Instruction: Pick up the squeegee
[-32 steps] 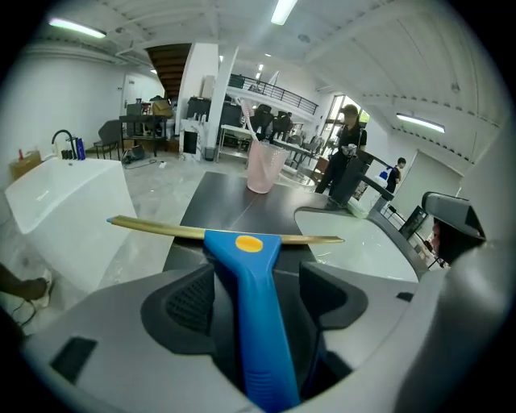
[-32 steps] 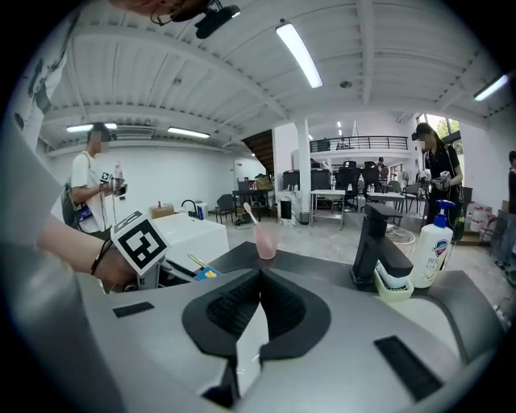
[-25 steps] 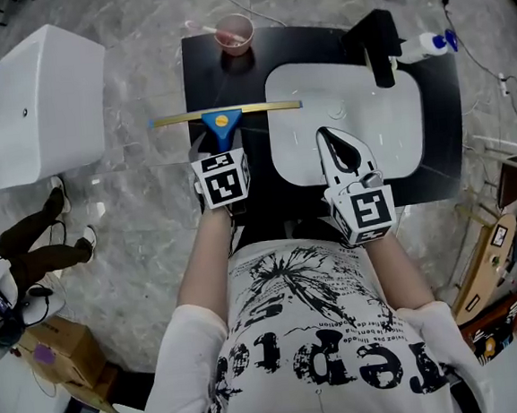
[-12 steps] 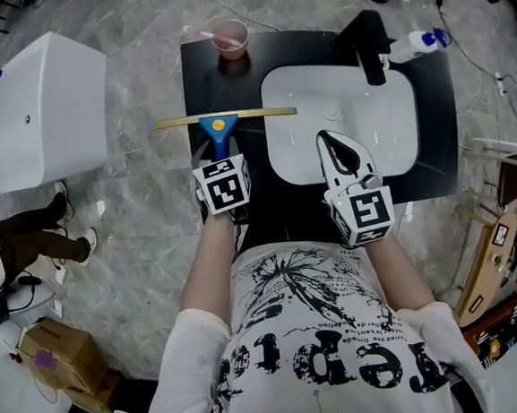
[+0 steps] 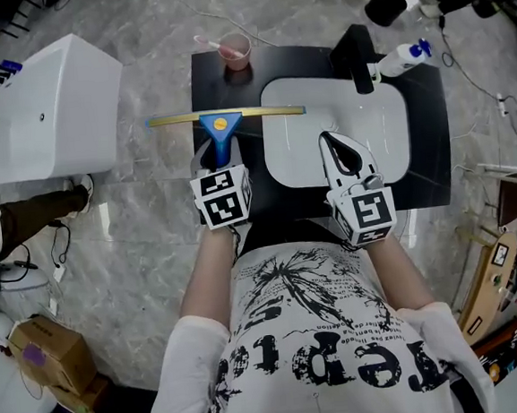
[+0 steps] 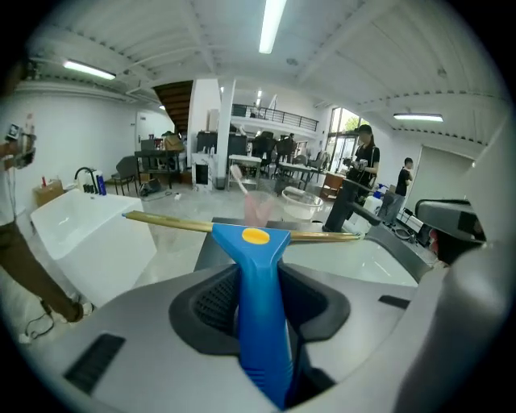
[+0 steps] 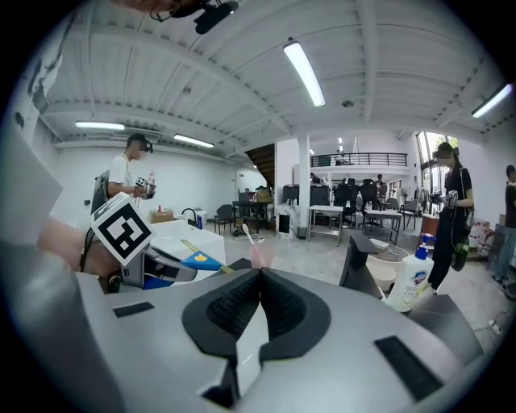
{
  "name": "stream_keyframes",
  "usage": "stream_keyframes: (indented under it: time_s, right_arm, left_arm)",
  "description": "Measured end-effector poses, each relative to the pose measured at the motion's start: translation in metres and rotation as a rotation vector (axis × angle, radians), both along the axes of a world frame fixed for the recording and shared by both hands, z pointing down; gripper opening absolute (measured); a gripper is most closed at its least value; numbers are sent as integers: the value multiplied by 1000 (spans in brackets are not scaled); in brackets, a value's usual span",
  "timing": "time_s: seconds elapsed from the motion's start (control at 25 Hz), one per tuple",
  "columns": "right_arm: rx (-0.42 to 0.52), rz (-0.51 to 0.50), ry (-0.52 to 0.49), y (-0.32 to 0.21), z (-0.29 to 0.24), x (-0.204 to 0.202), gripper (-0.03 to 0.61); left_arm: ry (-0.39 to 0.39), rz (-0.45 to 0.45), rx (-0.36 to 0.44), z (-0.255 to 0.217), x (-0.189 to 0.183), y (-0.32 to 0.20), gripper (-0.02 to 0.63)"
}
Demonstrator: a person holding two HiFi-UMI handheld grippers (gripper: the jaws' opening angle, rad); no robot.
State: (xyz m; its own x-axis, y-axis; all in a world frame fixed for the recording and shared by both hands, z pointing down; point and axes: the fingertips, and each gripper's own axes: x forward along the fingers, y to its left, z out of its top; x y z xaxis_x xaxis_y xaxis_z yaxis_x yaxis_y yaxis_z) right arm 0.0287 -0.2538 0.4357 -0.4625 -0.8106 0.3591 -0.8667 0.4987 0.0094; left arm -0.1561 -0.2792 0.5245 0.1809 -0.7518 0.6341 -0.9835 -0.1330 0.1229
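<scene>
Grips squeegee [image 5: 221,125] by its blue handle in left gripper [image 6: 260,290], with jaws just closed in on it, partway shut. Holds yellow blade crosswise, overhanging left edge of black counter [image 5: 229,78]; probably lifted clear, hard to confirm from above. Holds right gripper [image 7: 259,278] pinched together, empty, above white sink [image 5: 388,145].

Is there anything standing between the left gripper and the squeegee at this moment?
Nothing visible does: the left gripper, whose jaws have just been closing, already grips the squeegee by its blue handle.
</scene>
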Motion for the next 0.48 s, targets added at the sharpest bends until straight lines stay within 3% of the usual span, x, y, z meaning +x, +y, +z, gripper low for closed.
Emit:
stream_keyframes:
  time_s: [0.48]
  right_arm:
    - [174, -8, -40, 17, -92, 29, 15]
  left_arm:
    - [1, 49, 308, -147, 25, 13, 147]
